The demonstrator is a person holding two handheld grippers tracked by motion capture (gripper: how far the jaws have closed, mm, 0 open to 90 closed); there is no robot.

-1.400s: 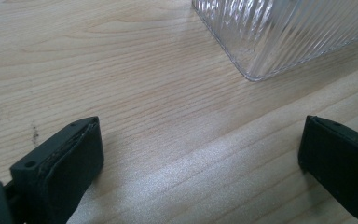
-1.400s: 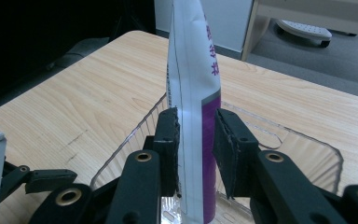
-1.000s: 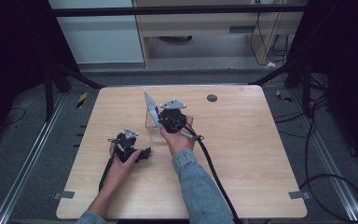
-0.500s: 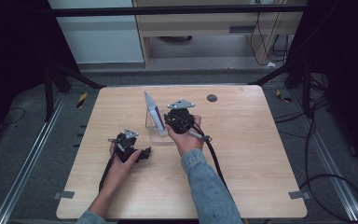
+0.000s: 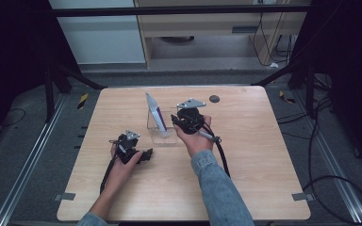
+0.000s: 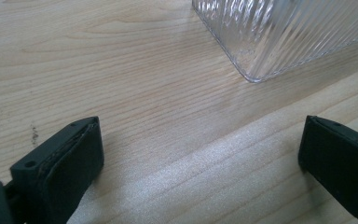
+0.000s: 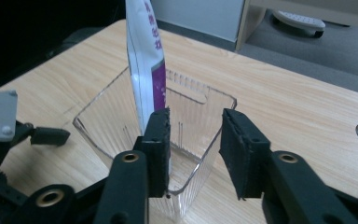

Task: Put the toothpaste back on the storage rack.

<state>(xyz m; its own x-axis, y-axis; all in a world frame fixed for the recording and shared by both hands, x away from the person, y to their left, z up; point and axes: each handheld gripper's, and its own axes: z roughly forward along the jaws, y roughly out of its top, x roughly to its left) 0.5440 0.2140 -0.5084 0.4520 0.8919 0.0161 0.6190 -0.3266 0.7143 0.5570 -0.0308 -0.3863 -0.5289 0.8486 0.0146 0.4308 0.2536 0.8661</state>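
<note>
A clear ribbed plastic container (image 5: 162, 129) stands near the middle of the wooden bench (image 5: 264, 155), a little toward the far edge, and a white and purple sachet (image 5: 154, 112) stands in it, leaning with its top toward the far left corner and rising well above the rim. In the right gripper view the sachet (image 7: 143, 60) stands upright inside the container (image 7: 116, 126), against the wall nearer the camera. The right claw (image 5: 175, 123) hangs just beside the container on its right side; its jaws have just been opening and now stand a moderate gap apart, with nothing pressed between the pads. Seen along that claw (image 7: 193, 151), one pad lies in front of the sachet's lower edge and the other stands clear of it, over the container's near corner. The left claw (image 5: 147, 154) rests low over the bench toward the near left, near the container's near left corner but apart from it; in the left gripper view that claw (image 6: 200, 154) has its jaws spread wide with bare wood between them and a corner of the container (image 6: 279, 32) ahead. A small dark round mark (image 5: 214, 99) sits near the far edge of the bench.
</note>
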